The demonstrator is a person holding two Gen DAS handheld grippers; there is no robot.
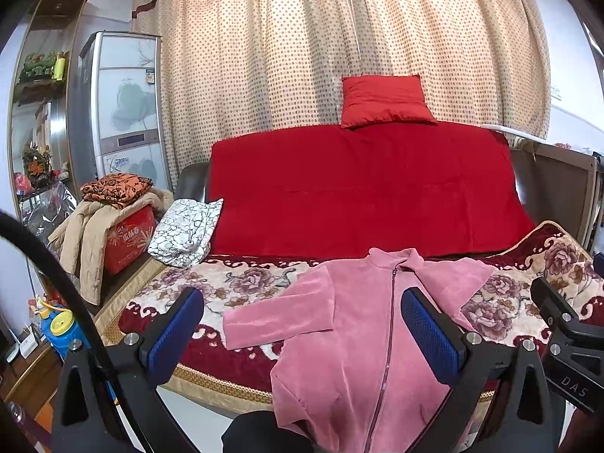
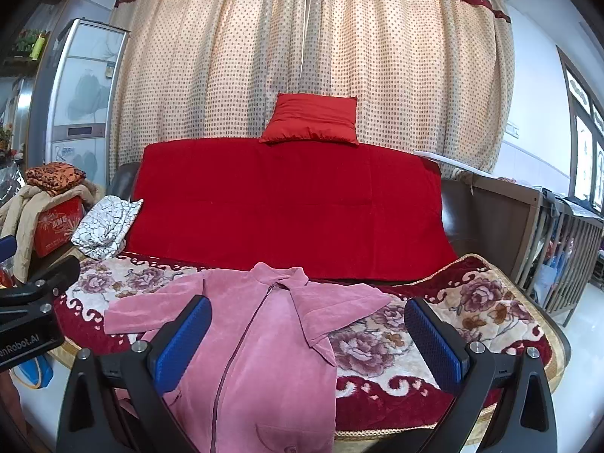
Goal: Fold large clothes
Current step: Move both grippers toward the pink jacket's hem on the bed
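Floral sofa cover (image 2: pixel 472 313) under pink jacket (image 2: pixel 264 339), seemingly beyond both gaping grippers.

Before me, dotted cream curtains (image 1: pixel 339 37) hang behind a red-covered sofa (image 1: pixel 358 188); a fridge (image 1: pixel 124 105) stands left.

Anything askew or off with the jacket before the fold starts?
Mildly. The pink jacket lies zipped and face up on the floral blanket, but its hem hangs over the front edge, and its sleeves are uneven: one spread flat, the other angled with a crease. Both the left gripper and right gripper are open, holding nothing.
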